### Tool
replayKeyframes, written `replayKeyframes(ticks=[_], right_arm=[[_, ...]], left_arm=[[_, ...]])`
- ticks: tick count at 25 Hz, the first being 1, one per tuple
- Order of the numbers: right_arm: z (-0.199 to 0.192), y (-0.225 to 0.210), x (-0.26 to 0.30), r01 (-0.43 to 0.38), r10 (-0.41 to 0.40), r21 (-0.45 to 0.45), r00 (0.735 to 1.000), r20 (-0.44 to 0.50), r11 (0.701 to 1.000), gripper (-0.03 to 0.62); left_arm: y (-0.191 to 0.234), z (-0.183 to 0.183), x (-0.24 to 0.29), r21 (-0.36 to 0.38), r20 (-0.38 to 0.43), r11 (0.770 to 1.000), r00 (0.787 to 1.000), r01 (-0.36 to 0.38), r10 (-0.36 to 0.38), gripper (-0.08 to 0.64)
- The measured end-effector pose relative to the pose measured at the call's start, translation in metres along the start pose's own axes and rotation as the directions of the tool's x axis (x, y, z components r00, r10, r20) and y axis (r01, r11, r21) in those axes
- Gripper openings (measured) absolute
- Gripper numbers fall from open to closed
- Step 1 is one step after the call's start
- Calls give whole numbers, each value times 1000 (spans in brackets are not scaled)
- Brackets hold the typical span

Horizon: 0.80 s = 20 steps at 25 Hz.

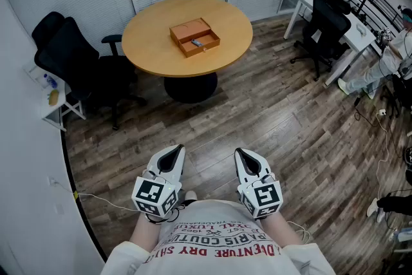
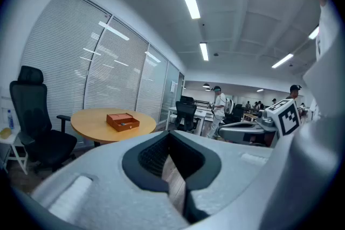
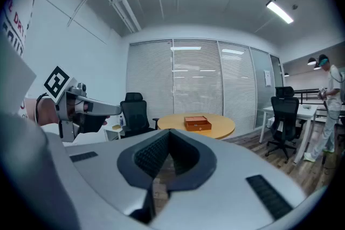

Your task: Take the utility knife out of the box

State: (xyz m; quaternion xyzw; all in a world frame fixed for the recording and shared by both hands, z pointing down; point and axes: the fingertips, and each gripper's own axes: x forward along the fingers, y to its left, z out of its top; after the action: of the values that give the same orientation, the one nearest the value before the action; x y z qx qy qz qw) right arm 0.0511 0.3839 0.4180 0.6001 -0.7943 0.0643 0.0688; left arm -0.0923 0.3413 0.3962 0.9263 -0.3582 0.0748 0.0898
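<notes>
An open orange-brown box [image 1: 194,37] sits on the round wooden table [image 1: 154,48] far ahead of me. A small grey utility knife [image 1: 197,43] lies in its front compartment. Both grippers hang close to my body, well short of the table. The left gripper [image 1: 174,151] has its jaws together with nothing between them. The right gripper [image 1: 243,153] is shut and empty too. The left gripper view shows the box [image 2: 122,121] beyond its shut jaws. In the right gripper view the box [image 3: 197,123] is straight ahead on the table [image 3: 221,129].
Black office chairs [image 1: 71,58] stand left of the table, beside a small white shelf [image 1: 55,96]. Another chair [image 1: 325,26] and a white desk [image 1: 353,32] are at the right, with a person [image 1: 394,58] there. Wood floor [image 1: 257,113] lies between me and the table.
</notes>
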Motion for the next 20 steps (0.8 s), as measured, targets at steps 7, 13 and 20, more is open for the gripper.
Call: replayKeyframes(ticks=[7, 13, 20], right_arm=[[-5, 5, 4, -3, 3, 5, 1000, -9, 1000, 6], [-16, 9, 23, 3, -1, 56, 999, -36, 998, 8], [-25, 35, 73, -10, 13, 64, 998, -60, 998, 8]], left_arm=[[4, -4, -2, 0, -6, 1000, 1000, 10, -10, -6], [27, -12, -4, -27, -16, 1000, 1000, 2, -3, -6], [86, -13, -15, -95, 13, 995, 1000, 11, -10, -6]])
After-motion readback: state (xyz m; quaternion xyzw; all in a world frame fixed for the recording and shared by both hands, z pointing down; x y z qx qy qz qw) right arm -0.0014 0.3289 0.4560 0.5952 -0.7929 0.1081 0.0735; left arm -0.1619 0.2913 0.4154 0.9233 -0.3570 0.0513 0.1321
